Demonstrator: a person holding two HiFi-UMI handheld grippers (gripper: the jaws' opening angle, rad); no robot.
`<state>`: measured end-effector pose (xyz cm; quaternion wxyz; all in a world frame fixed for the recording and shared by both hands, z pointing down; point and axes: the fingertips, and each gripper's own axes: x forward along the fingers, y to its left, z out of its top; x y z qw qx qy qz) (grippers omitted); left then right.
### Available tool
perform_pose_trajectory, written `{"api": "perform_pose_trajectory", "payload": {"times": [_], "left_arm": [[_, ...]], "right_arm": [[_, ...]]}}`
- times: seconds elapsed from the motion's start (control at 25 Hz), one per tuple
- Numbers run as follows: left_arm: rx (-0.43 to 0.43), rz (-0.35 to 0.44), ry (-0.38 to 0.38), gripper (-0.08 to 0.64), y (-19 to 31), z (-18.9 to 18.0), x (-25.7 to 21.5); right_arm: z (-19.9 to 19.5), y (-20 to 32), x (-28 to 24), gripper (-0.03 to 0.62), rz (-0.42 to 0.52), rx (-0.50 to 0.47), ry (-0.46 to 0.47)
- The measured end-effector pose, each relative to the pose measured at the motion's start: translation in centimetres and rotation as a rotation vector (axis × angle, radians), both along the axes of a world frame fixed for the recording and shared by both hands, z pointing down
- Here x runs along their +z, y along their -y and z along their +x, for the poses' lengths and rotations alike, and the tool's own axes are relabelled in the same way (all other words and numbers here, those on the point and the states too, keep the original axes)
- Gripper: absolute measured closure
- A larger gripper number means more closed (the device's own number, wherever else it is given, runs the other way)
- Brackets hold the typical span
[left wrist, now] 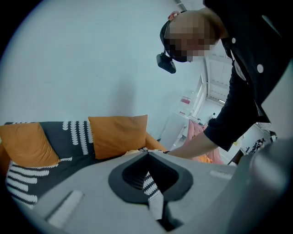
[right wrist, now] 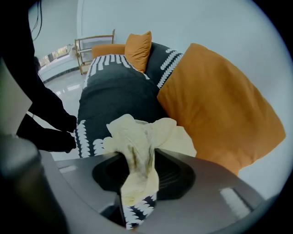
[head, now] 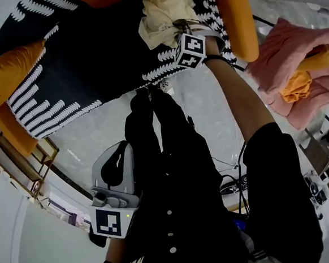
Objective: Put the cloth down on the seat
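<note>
The right tool [head: 181, 29] is at 12 o'clock in the head view, and its jaws are clamped on the cream cloth [right wrist: 137, 137]. In the right gripper view a twisted band of the cloth runs down between the jaws. Its lower end drops out of sight behind them, and the rest puffs out loosely above the tips. The cloth is over the seat [right wrist: 114, 91] of the sofa, which has a dark cover with white patterns. It is close to the big orange cushion [right wrist: 219, 105] at 3 o'clock in that view. I cannot tell whether the cloth rests on the seat or hangs just above it. The tool's grey body hides the underside, and in the head view the cloth merely overlaps the cover.

The person's bare forearm [head: 235, 88] reaches from 5 o'clock up to the right tool, and its black sleeve covers much of the floor.

The left tool [left wrist: 149, 154] is at 7 o'clock in the head view, held low against the black clothing and well apart from the sofa. In the left gripper view its jaws meet at the tips with nothing between them. A narrow slit lower down shows only a sliver of patterned cover far behind. Two more orange cushions [left wrist: 120, 135] lean on the sofa back at 9 o'clock there, the outer one partly cut off.

A pink heap [head: 287, 73] with an orange piece lies at 3 o'clock in the head view, clipped by the edge. A wooden rack [head: 28, 161] at 9 o'clock shows only in part.
</note>
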<state>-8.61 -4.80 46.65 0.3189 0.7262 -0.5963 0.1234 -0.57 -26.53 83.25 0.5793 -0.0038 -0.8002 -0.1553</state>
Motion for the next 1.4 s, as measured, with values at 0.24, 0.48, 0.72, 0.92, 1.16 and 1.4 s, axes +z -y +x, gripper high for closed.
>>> {"api": "perform_pose_trajectory", "payload": {"times": [0.24, 0.48, 0.72, 0.92, 1.16, 1.4], "left_arm": [[0.007, 0.013, -0.001, 0.558, 0.1, 0.5, -0.3], [0.018, 0.044, 0.008, 0.558, 0.6, 0.2, -1.4], [0.043, 0.099, 0.023, 0.558, 1.5, 0.6, -3.5], [0.082, 0.159, 0.047, 0.558, 2.8, 0.4, -5.9], [0.126, 0.274, 0.065, 0.558, 5.1, 0.6, -9.6], [0.161, 0.360, 0.069, 0.558, 6.7, 0.7, -12.4]], "right_arm": [[1.9, -1.8, 0.6, 0.273, -0.172, 0.102, 0.010], [3.8, -2.6, -0.7, 0.279, -0.183, 0.105, 0.008], [2.4, -2.4, -6.6, 0.393, -0.153, 0.184, 0.197], [1.5, -2.8, -14.0, 0.524, -0.139, 0.244, 0.395], [2.3, -4.1, -22.7, 0.563, -0.113, 0.322, 0.546], [3.4, -5.0, -30.8, 0.563, -0.090, 0.418, 0.678]]}}
